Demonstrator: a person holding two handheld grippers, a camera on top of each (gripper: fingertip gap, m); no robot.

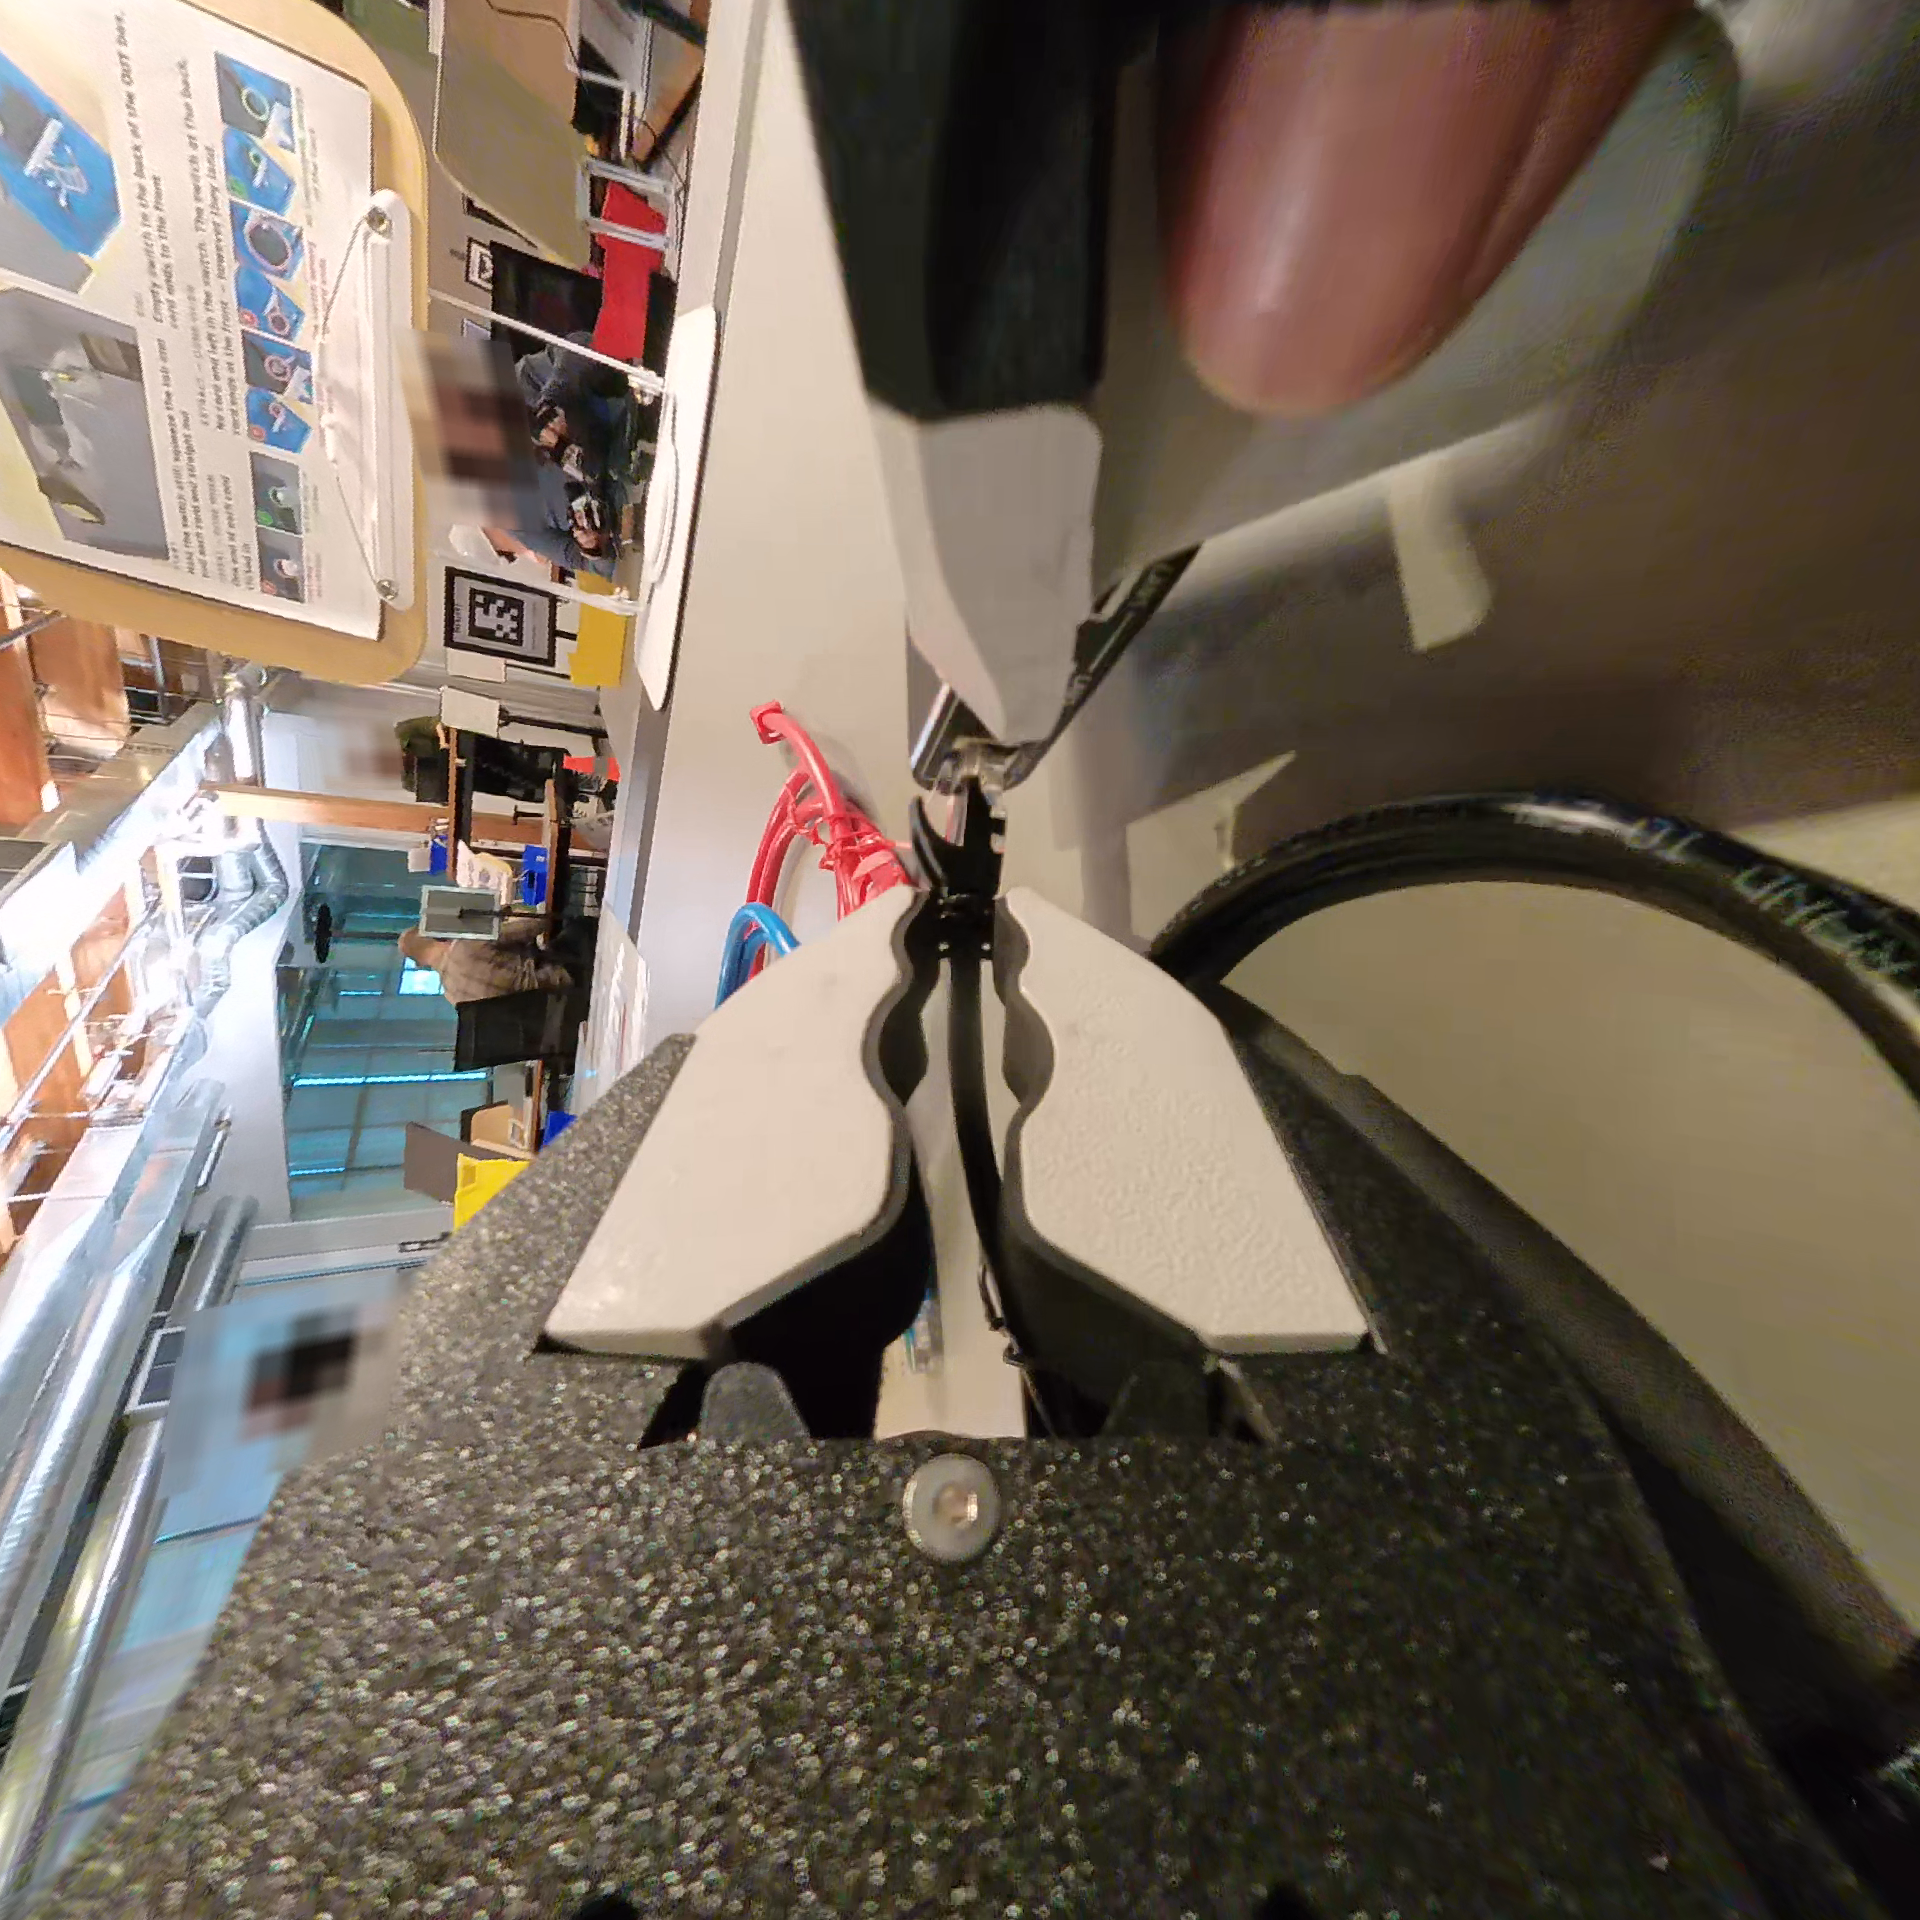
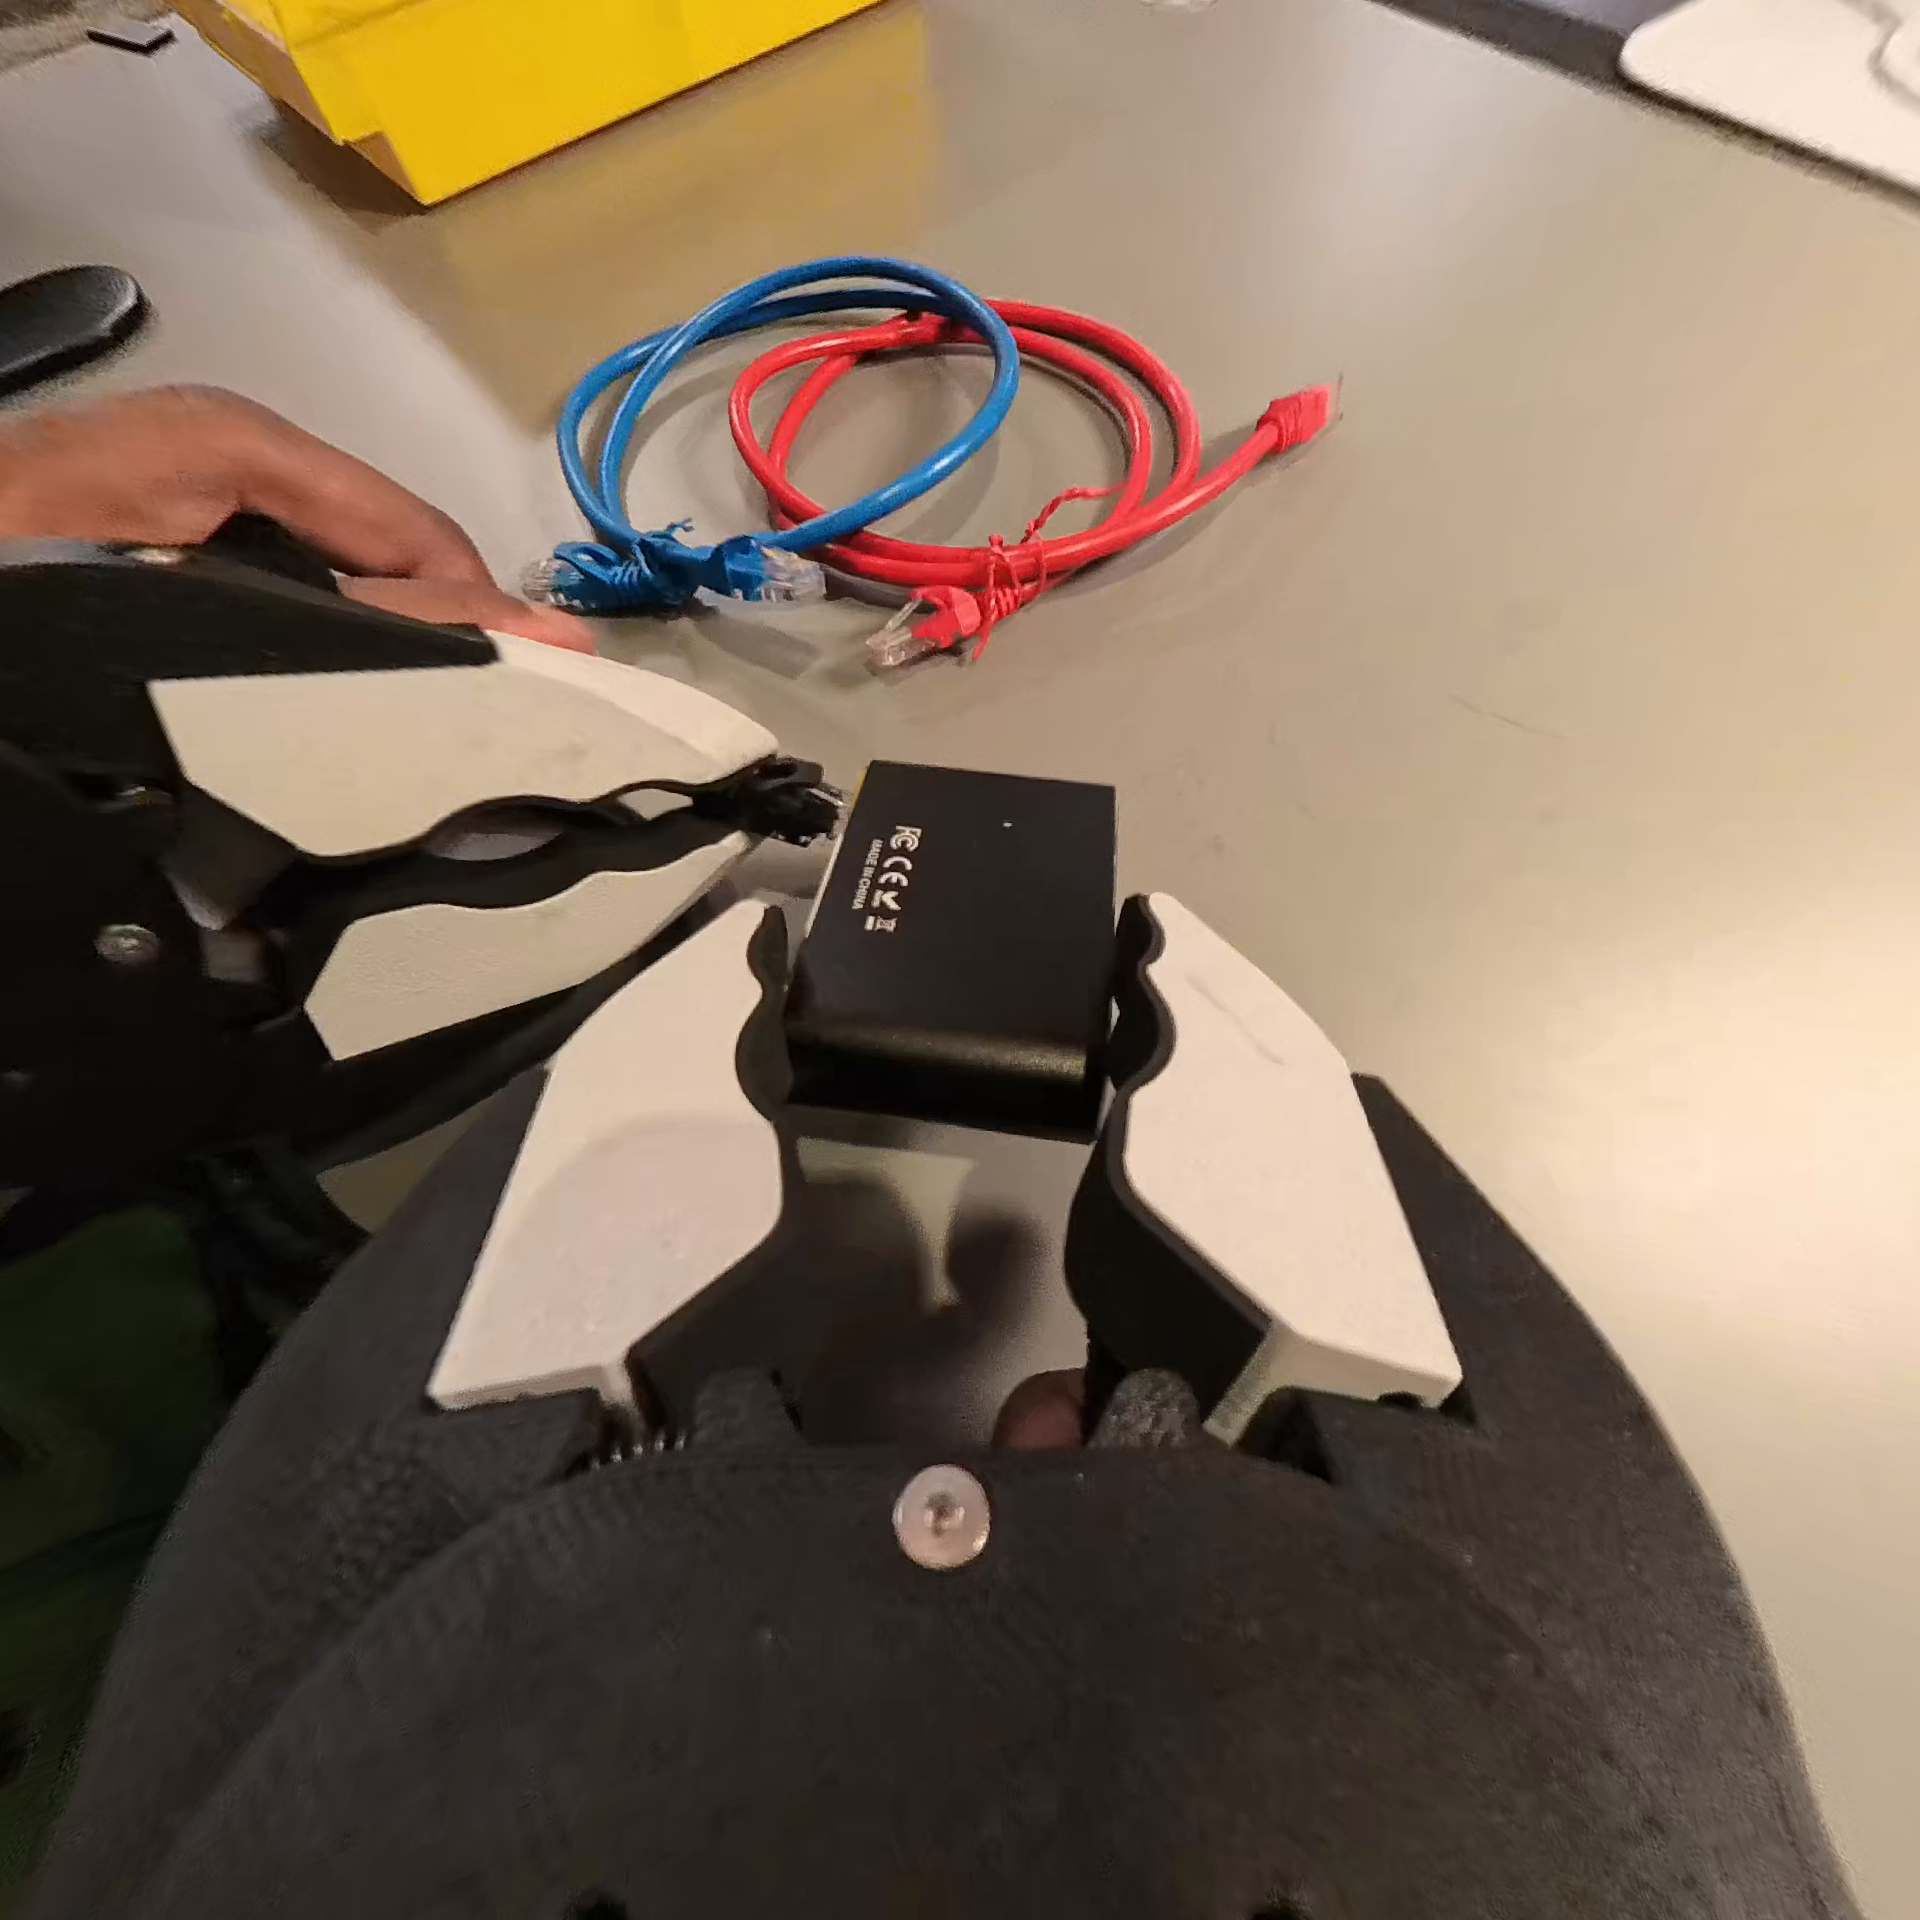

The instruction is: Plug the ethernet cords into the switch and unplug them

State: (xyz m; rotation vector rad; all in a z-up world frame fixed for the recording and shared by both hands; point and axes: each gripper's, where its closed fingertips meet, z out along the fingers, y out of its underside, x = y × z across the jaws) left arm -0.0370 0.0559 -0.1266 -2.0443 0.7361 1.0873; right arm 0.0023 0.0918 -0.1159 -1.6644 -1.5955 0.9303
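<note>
My right gripper is shut on the black switch, gripping its sides just above the grey table. My left gripper comes in from the left, shut on the black ethernet plug. The plug tip is at the switch's left end; I cannot tell how deep it sits. In the left wrist view, my left gripper pinches the plug, and the black cord loops off to the right. The switch is mostly hidden behind the right gripper's white finger.
A coiled blue cord and a coiled red cord lie on the table beyond the switch. A yellow bin stands at the far left, a white object at the far right. A hand holds the left gripper. Left tips to right tips: about 6 centimetres.
</note>
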